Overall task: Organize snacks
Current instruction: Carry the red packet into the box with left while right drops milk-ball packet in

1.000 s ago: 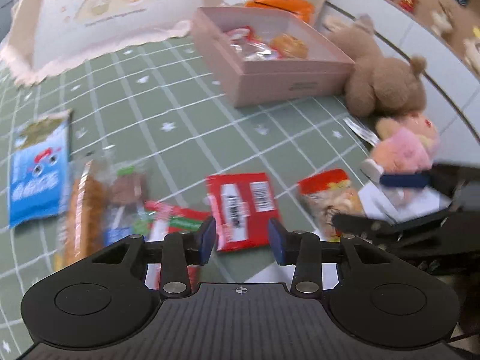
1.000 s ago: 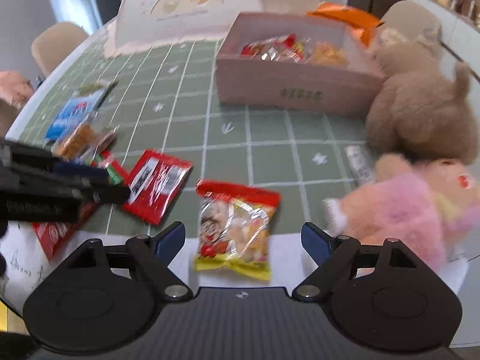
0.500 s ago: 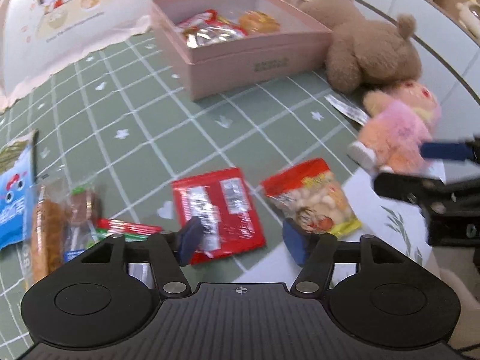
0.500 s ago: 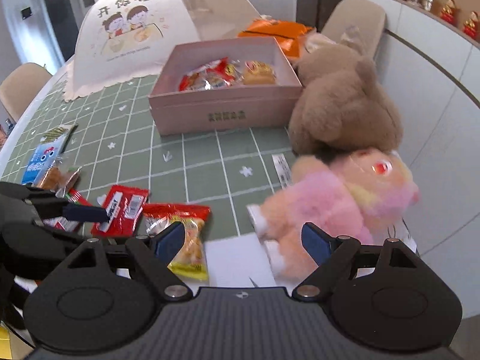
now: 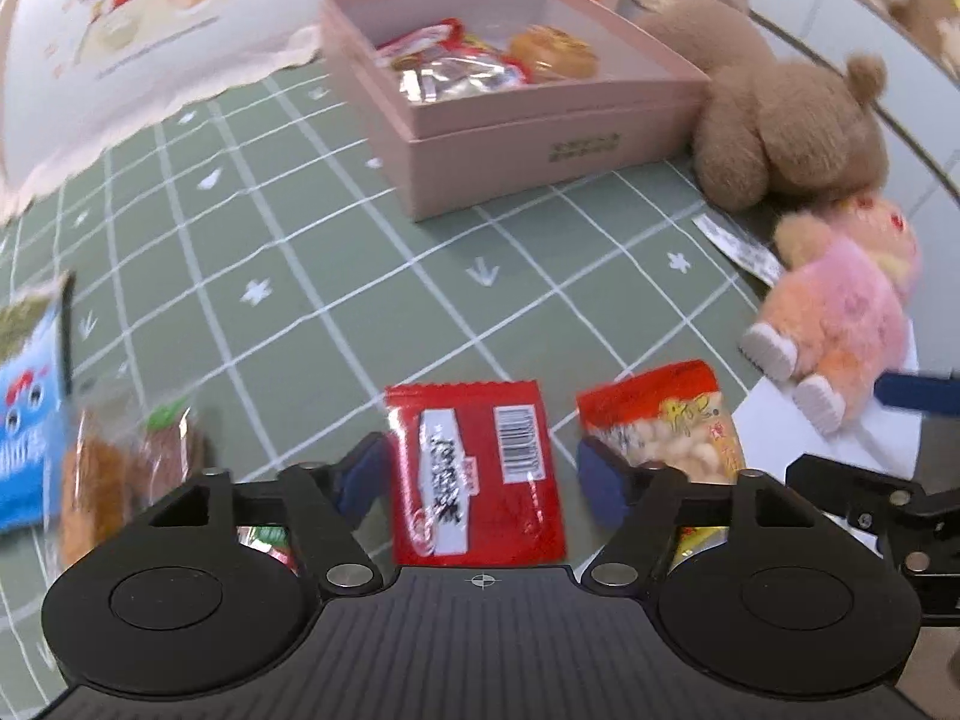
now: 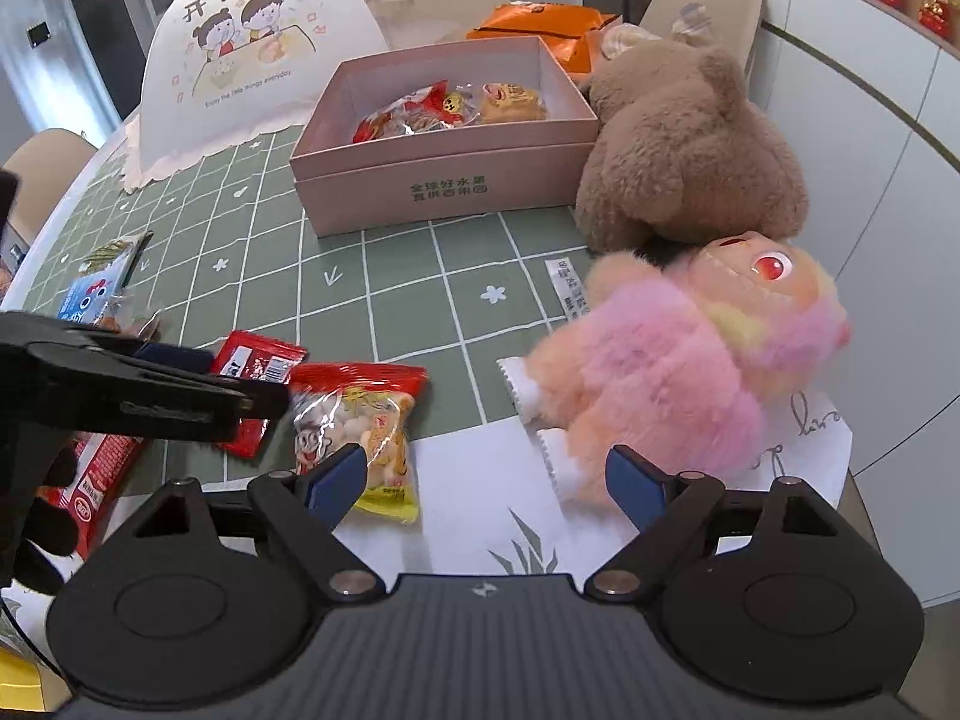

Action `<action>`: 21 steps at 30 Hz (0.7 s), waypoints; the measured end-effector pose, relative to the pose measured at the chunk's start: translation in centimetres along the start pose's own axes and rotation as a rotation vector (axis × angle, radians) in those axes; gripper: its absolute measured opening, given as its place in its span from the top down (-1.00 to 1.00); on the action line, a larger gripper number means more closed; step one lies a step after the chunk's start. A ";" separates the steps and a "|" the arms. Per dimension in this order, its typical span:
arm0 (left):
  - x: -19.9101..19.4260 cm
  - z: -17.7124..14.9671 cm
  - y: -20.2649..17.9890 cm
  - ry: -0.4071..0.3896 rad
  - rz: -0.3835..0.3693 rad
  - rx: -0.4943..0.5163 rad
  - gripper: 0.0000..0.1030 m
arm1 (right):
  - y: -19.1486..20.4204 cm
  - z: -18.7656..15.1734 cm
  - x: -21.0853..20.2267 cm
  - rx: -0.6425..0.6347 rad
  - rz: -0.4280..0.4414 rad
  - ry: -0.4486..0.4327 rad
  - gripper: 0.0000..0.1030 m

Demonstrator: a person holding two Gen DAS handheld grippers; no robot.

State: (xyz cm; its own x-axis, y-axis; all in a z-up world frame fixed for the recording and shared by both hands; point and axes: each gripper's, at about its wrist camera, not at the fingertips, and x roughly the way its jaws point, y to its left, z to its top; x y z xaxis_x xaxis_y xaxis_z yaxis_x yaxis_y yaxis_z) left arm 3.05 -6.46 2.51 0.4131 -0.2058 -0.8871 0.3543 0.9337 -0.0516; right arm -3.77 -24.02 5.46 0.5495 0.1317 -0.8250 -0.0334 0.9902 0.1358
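Observation:
A flat red snack packet [image 5: 477, 471] lies on the green checked cloth between the open fingers of my left gripper [image 5: 480, 477], close above it. A red-and-yellow snack bag [image 5: 666, 420] lies just to its right, and shows in the right wrist view [image 6: 354, 426]. The pink box [image 5: 528, 126] with several snacks inside stands farther back; it also shows in the right wrist view [image 6: 444, 180]. My right gripper [image 6: 486, 480] is open and empty, over white paper beside a pink plush toy [image 6: 678, 372]. The left gripper shows at that view's left [image 6: 180, 387].
A brown teddy bear [image 6: 684, 150] sits right of the box. A blue packet [image 5: 27, 420] and clear-wrapped snacks [image 5: 120, 474] lie at the left. A white food cover [image 6: 252, 60] and an orange bag [image 6: 540, 24] stand at the back. The table edge is near.
My left gripper has opened wider and moved right over the red packet. My right gripper has swung right and drawn back, from the red-and-yellow bag toward the pink plush.

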 end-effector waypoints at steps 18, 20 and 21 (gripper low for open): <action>-4.2 -6.8 1.1 0.026 0.031 -0.001 -0.27 | 4.4 1.4 4.7 -0.046 0.075 0.099 -0.70; -4.2 -7.1 1.0 0.023 0.031 -0.002 -0.27 | 5.5 1.4 5.3 -0.077 0.045 0.080 -0.74; -4.3 -7.2 1.0 0.021 0.031 -0.001 -0.27 | 6.0 1.3 5.5 -0.099 0.034 0.077 -0.71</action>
State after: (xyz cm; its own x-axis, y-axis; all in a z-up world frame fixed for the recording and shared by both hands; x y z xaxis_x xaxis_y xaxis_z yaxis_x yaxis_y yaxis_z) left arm -4.36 -2.54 2.97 0.4063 -0.1710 -0.8976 0.3409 0.9398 -0.0247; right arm 0.17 -17.44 2.46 0.4811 0.1649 -0.8610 -0.1356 0.9843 0.1127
